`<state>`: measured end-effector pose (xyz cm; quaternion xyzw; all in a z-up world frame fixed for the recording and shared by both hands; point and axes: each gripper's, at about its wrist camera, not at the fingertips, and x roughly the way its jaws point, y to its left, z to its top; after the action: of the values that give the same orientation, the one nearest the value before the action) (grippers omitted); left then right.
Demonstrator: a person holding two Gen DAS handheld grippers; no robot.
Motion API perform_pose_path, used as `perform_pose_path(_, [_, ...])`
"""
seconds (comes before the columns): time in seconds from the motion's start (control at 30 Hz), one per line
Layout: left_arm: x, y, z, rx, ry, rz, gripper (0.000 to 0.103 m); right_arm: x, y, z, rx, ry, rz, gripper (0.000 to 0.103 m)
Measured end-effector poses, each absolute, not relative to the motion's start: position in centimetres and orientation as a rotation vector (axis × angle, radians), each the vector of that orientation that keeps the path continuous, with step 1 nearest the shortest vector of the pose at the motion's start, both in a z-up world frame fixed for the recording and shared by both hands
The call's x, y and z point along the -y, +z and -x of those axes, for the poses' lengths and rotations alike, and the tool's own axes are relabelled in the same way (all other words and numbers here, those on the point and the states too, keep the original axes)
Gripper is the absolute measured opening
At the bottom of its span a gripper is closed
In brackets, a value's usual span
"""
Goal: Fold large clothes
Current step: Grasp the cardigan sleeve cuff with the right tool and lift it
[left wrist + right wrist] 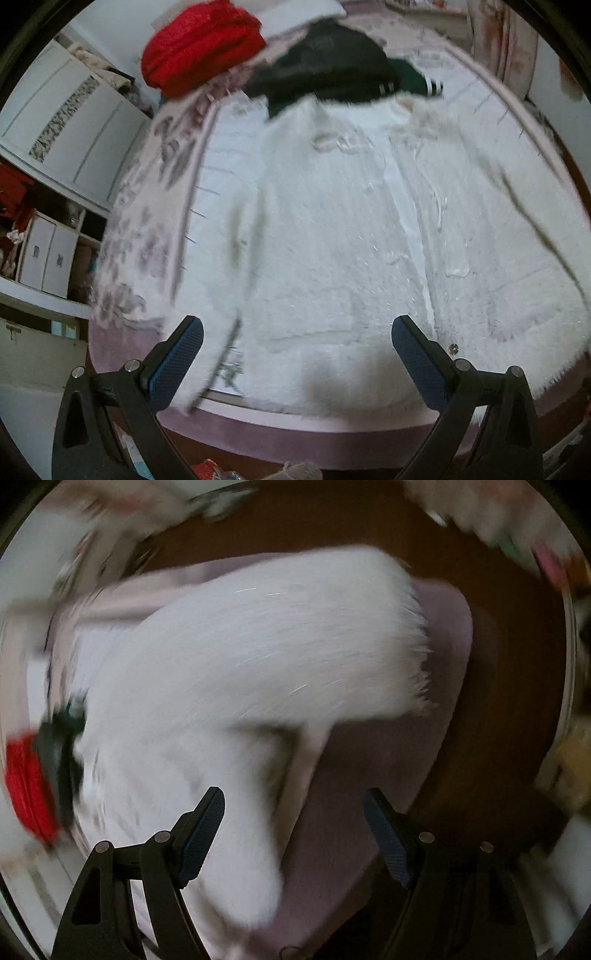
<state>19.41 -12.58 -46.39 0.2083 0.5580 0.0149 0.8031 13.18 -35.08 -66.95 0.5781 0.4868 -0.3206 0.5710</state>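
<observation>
A large white fluffy cardigan (pixel 332 229) lies spread flat on the bed, front side up, its opening running down the middle and both sleeves out to the sides. My left gripper (pixel 295 332) hovers above its lower hem, jaws open with only air between the blue pads. The right wrist view is blurred by motion. There the same white garment (pixel 240 657) fills the middle, one sleeve (pixel 243 878) hanging toward the camera. My right gripper (pixel 295 805) stands open above that sleeve and the pink sheet, pressing on nothing.
A red folded garment (pixel 199 48) and a black and green one (pixel 332 70) lie at the far end of the bed. The pink sheet (pixel 258 428) edges the mattress. White cabinets (pixel 70 122) stand at left. Brown floor (pixel 517 664) lies beyond the bed corner.
</observation>
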Motion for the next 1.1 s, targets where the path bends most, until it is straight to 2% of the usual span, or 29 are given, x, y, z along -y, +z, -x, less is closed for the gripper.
perform_pose_path(0.07, [13.7, -48.7, -19.8, -1.231, 0.015, -0.447, 0.103, 36.4, -70.1, -12.3, -1.044, -0.759, -1.469, 0.070])
perform_pose_path(0.13, [14.7, -50.2, -20.3, -1.249, -0.012, -0.446, 0.103, 37.2, -71.4, -12.1, -0.955, -0.769, -1.520, 0.052])
perform_pose_path(0.2, [16.2, -51.5, -20.6, -1.249, -0.041, -0.455, 0.103, 37.7, -71.8, -11.9, -0.849, -0.793, -1.553, 0.041])
perform_pose_path(0.27, [17.3, -52.4, -20.8, -1.246, -0.074, -0.463, 0.103, 38.2, -72.1, -12.4, -0.756, -0.804, -1.579, 0.040])
perform_pose_path(0.43, [19.4, -53.8, -21.8, -1.233, -0.112, -0.478, 0.103, 38.9, -74.6, -15.3, -0.708, -0.821, -1.579, 0.040])
perform_pose_path(0.47, [19.4, -53.9, -22.1, -1.234, -0.109, -0.474, 0.103, 38.8, -74.6, -16.1, -0.707, -0.836, -1.562, 0.038])
perform_pose_path(0.53, [19.4, -54.1, -22.8, -1.236, -0.087, -0.473, 0.103, 39.4, -74.1, -17.0, -0.710, -0.862, -1.534, 0.015])
perform_pose_path(0.6, [19.6, -54.5, -23.7, -1.244, -0.071, -0.471, 0.103, 39.8, -72.5, -17.9, -0.719, -0.872, -1.490, 0.010])
perform_pose_path(0.87, [18.6, -54.2, -26.7, -1.251, -0.034, -0.417, 0.103, 37.9, -62.6, -23.1, -0.796, -0.886, -1.239, 0.008])
perform_pose_path(1.1, [15.1, -53.8, -27.3, -1.289, 0.001, -0.352, 0.103, 35.6, -58.5, -21.7, -0.809, -0.901, -1.282, 0.008])
